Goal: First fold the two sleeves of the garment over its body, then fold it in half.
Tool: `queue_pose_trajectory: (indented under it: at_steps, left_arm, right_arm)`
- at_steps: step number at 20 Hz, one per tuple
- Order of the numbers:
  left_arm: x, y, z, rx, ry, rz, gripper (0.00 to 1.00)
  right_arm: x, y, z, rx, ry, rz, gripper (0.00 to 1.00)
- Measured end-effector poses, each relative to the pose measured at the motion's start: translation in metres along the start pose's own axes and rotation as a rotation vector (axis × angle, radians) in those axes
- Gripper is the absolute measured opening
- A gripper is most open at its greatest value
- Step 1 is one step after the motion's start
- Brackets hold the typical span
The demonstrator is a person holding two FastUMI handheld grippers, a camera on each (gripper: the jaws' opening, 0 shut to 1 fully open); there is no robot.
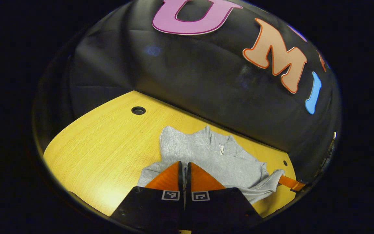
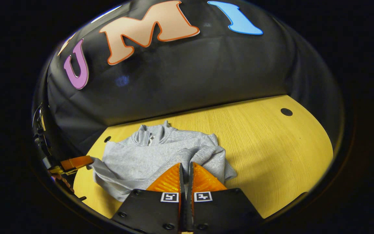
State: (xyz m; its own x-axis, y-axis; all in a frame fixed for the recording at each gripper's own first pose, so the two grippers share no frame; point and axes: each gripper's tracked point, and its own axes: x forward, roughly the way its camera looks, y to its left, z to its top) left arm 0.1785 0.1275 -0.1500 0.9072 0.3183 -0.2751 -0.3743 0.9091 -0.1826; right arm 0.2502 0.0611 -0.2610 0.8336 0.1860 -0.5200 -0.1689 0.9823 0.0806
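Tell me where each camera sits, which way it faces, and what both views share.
Left gripper view: rides on the left tongs, facing along them over the grey garment toward the booth wall; the right tongs show at far right.
Right gripper view: rides on the right tongs, facing the same garment; the left tongs show at far left.
Shared: garment, wooden table.

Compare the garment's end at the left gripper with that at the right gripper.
At the left gripper the garment is pulled to a point; at the right gripper it is bunched. The left end looks thin and flat, the right end piled in folds. Both are pinched between closed fingers.
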Motion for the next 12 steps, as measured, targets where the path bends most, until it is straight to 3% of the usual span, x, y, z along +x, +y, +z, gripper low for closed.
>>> queue_pose_trajectory:
  at_steps: [5, 9, 12]
  left_arm:
    - [0.036, 0.001, -0.032, 0.005, 0.076, 0.023, 0.00]
    - [0.041, 0.000, -0.037, 0.046, 0.065, 0.023, 0.00]
    - [0.038, 0.001, -0.032, 0.038, 0.057, 0.012, 0.05]
  right_arm:
    - [0.036, -0.003, -0.024, -0.014, 0.070, 0.004, 0.06]
    - [0.039, 0.000, -0.025, 0.000, 0.067, 0.053, 0.19]
    - [0.037, 0.007, -0.021, 0.015, 0.053, 0.077, 0.50]
